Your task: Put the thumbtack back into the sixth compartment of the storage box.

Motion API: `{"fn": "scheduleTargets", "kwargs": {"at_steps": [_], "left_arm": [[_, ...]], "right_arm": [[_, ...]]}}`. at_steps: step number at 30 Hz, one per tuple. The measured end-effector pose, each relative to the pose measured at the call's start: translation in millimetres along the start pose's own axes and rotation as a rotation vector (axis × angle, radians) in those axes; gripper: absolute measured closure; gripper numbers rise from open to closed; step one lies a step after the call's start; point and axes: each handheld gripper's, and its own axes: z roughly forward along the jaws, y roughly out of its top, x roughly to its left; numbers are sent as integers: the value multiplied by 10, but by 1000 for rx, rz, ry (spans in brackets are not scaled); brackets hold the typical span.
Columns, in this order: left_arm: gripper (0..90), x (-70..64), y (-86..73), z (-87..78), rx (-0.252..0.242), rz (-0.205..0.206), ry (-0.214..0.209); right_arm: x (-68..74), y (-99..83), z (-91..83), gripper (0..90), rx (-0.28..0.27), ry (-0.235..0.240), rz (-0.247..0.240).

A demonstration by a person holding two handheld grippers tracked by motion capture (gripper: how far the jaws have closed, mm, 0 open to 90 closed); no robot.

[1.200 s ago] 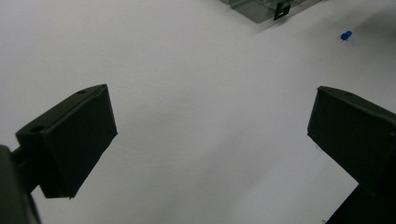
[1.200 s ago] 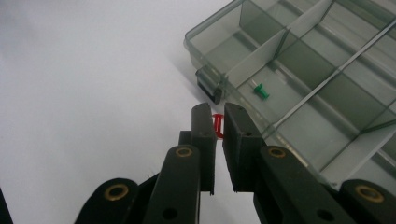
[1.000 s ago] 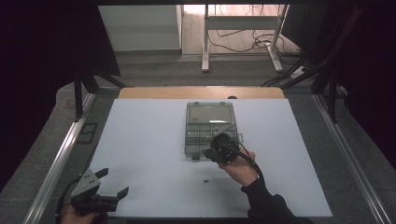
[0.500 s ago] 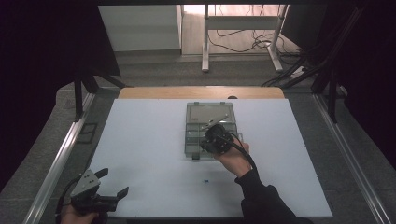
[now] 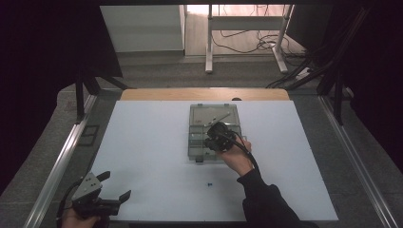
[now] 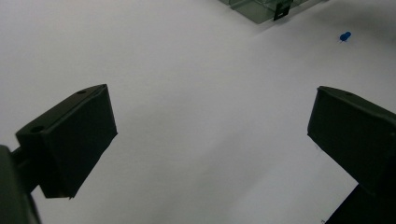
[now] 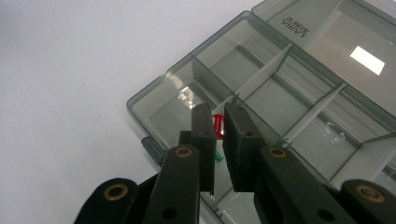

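Observation:
A clear grey compartment box (image 5: 198,142) lies open in the middle of the white table (image 5: 142,142), its lid (image 5: 214,113) folded back on the far side. My right gripper (image 5: 210,138) hovers over the box's near compartments (image 7: 243,65). Its jaws stand almost together, with a small red pin (image 7: 217,123) pinched at their tips. Something small and green (image 7: 218,158) shows lower in the gap; I cannot tell what it is. A blue pin (image 5: 209,184) (image 6: 345,36) lies loose on the table in front of the box. My left gripper (image 5: 114,186) (image 6: 210,121) rests open at the near left corner, holding nothing.
Metal rails (image 5: 57,166) run along both sides of the table, and a wooden strip (image 5: 204,93) edges its far side. Desk legs and cables (image 5: 247,42) stand on the floor beyond. Bare white surface surrounds the box.
My right gripper has moved away from the near edge and slightly left, further over the box. The left gripper has stayed where it was.

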Motion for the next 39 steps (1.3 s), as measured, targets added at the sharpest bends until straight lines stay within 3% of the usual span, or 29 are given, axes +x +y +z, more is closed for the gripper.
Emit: {"fn": "scheduleTargets", "kwargs": {"at_steps": [24, 25, 32, 33, 36, 39], "left_arm": [[16, -6, 1, 1, 1, 5, 1], [16, -6, 1, 1, 1, 6, 1], [15, -6, 0, -1, 0, 7, 1], [16, -6, 0, -1, 0, 7, 1], [15, -8, 0, -2, 0, 8, 1], [16, -9, 0, -2, -1, 8, 2]], "right_arm": [[-32, -16, 170, 808, 58, -13, -6], [-33, -21, 186, 754, 71, -11, -5], [-23, -31, 102, 641, 52, -20, -22], [-13, -44, 57, 558, 40, -23, -25], [-9, -61, 28, 493, 31, -21, -29], [3, -110, -32, 366, 18, -1, -23]]}}
